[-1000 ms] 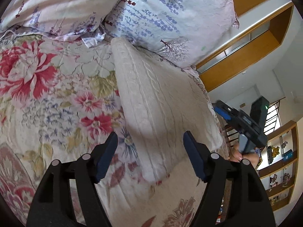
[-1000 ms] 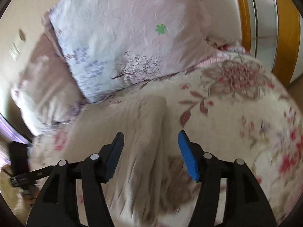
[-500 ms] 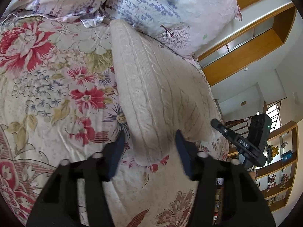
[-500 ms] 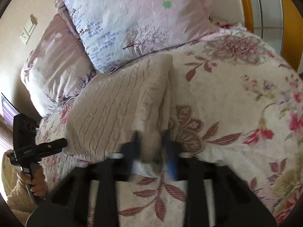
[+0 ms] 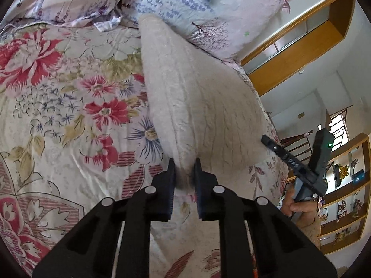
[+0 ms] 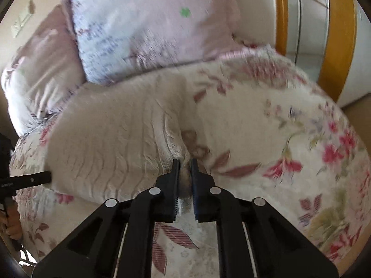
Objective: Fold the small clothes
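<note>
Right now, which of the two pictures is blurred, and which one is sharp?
Right wrist view: smeared by motion, the pillows and floral bedspread streaky, only the right gripper crisp. Left wrist view: sharp, the cream knit garment showing its cable pattern, daylight bright at the window; fisheye bends the edges.

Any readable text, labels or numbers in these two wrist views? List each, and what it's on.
"DAS", roughly: white lettering on the right tongs, small and tilted, not certain.
Blue box on the shelf: mark too small to read.
Sweater, bedspread, pillows: no text.
</note>
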Motion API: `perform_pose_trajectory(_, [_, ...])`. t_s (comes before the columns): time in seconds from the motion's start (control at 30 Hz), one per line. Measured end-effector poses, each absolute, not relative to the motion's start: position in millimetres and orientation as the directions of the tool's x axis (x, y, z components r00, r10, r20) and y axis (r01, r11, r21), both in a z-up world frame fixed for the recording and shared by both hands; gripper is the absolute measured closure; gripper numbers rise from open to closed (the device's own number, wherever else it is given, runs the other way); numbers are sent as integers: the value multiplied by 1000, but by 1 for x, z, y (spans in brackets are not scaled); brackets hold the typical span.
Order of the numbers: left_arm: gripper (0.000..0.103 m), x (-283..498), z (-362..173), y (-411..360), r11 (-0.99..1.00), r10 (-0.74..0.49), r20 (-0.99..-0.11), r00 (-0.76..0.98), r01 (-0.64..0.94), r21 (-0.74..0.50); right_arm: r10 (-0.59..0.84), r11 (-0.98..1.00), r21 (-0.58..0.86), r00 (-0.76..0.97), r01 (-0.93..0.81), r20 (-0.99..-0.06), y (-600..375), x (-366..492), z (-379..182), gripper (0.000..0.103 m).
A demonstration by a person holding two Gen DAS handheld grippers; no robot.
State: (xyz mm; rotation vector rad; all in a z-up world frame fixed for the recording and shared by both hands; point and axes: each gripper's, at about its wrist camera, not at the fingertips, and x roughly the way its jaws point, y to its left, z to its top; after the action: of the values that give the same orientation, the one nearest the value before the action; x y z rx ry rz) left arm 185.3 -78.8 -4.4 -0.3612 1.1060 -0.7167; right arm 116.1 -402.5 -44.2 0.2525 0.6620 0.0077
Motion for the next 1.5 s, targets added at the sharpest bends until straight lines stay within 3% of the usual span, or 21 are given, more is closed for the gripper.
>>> perform_pose_trajectory(0.17, [77,187,0,-77,728,-680,-687,255,343,-594,106,961,267,786,78,-610,-407,114,-36,86])
perform_pose_trajectory(0.23, [55,188,3,-73,731,-680,-681,271,329,-598,105,956,282,813,75,-572,-408,106,-24,80])
perform_pose_trajectory(0.3, [49,191,6,-70,747,-664,-686,298,303,-591,104,958,283,850,54,-517,-405,101,-9,73])
perform_pose_trajectory(0.33, [49,193,7,-71,753,-657,-690,304,298,-587,117,959,282,856,35,-504,-401,102,-6,67])
perform_pose_trajectory(0.5, [49,198,10,-79,771,-636,-702,319,295,-565,129,981,191,834,-28,-537,-366,121,-7,67])
perform_pose_trajectory(0.7, [44,205,10,-89,807,-590,-733,339,294,-513,127,983,179,834,-35,-536,-356,128,-8,67])
perform_pose_trajectory(0.83, [43,211,4,-95,812,-582,-747,322,276,-514,88,991,131,764,-5,-640,-356,145,-29,67])
perform_pose_trajectory(0.9, [43,212,1,-97,817,-574,-755,316,272,-507,79,994,112,773,-10,-629,-356,144,-32,67])
perform_pose_trajectory(1.13, [38,211,3,-99,829,-556,-763,328,288,-480,104,990,143,774,-18,-625,-362,141,-35,67])
perform_pose_trajectory(1.5, [34,204,11,-114,878,-457,-792,406,349,-328,135,982,189,763,-17,-633,-367,137,-33,66])
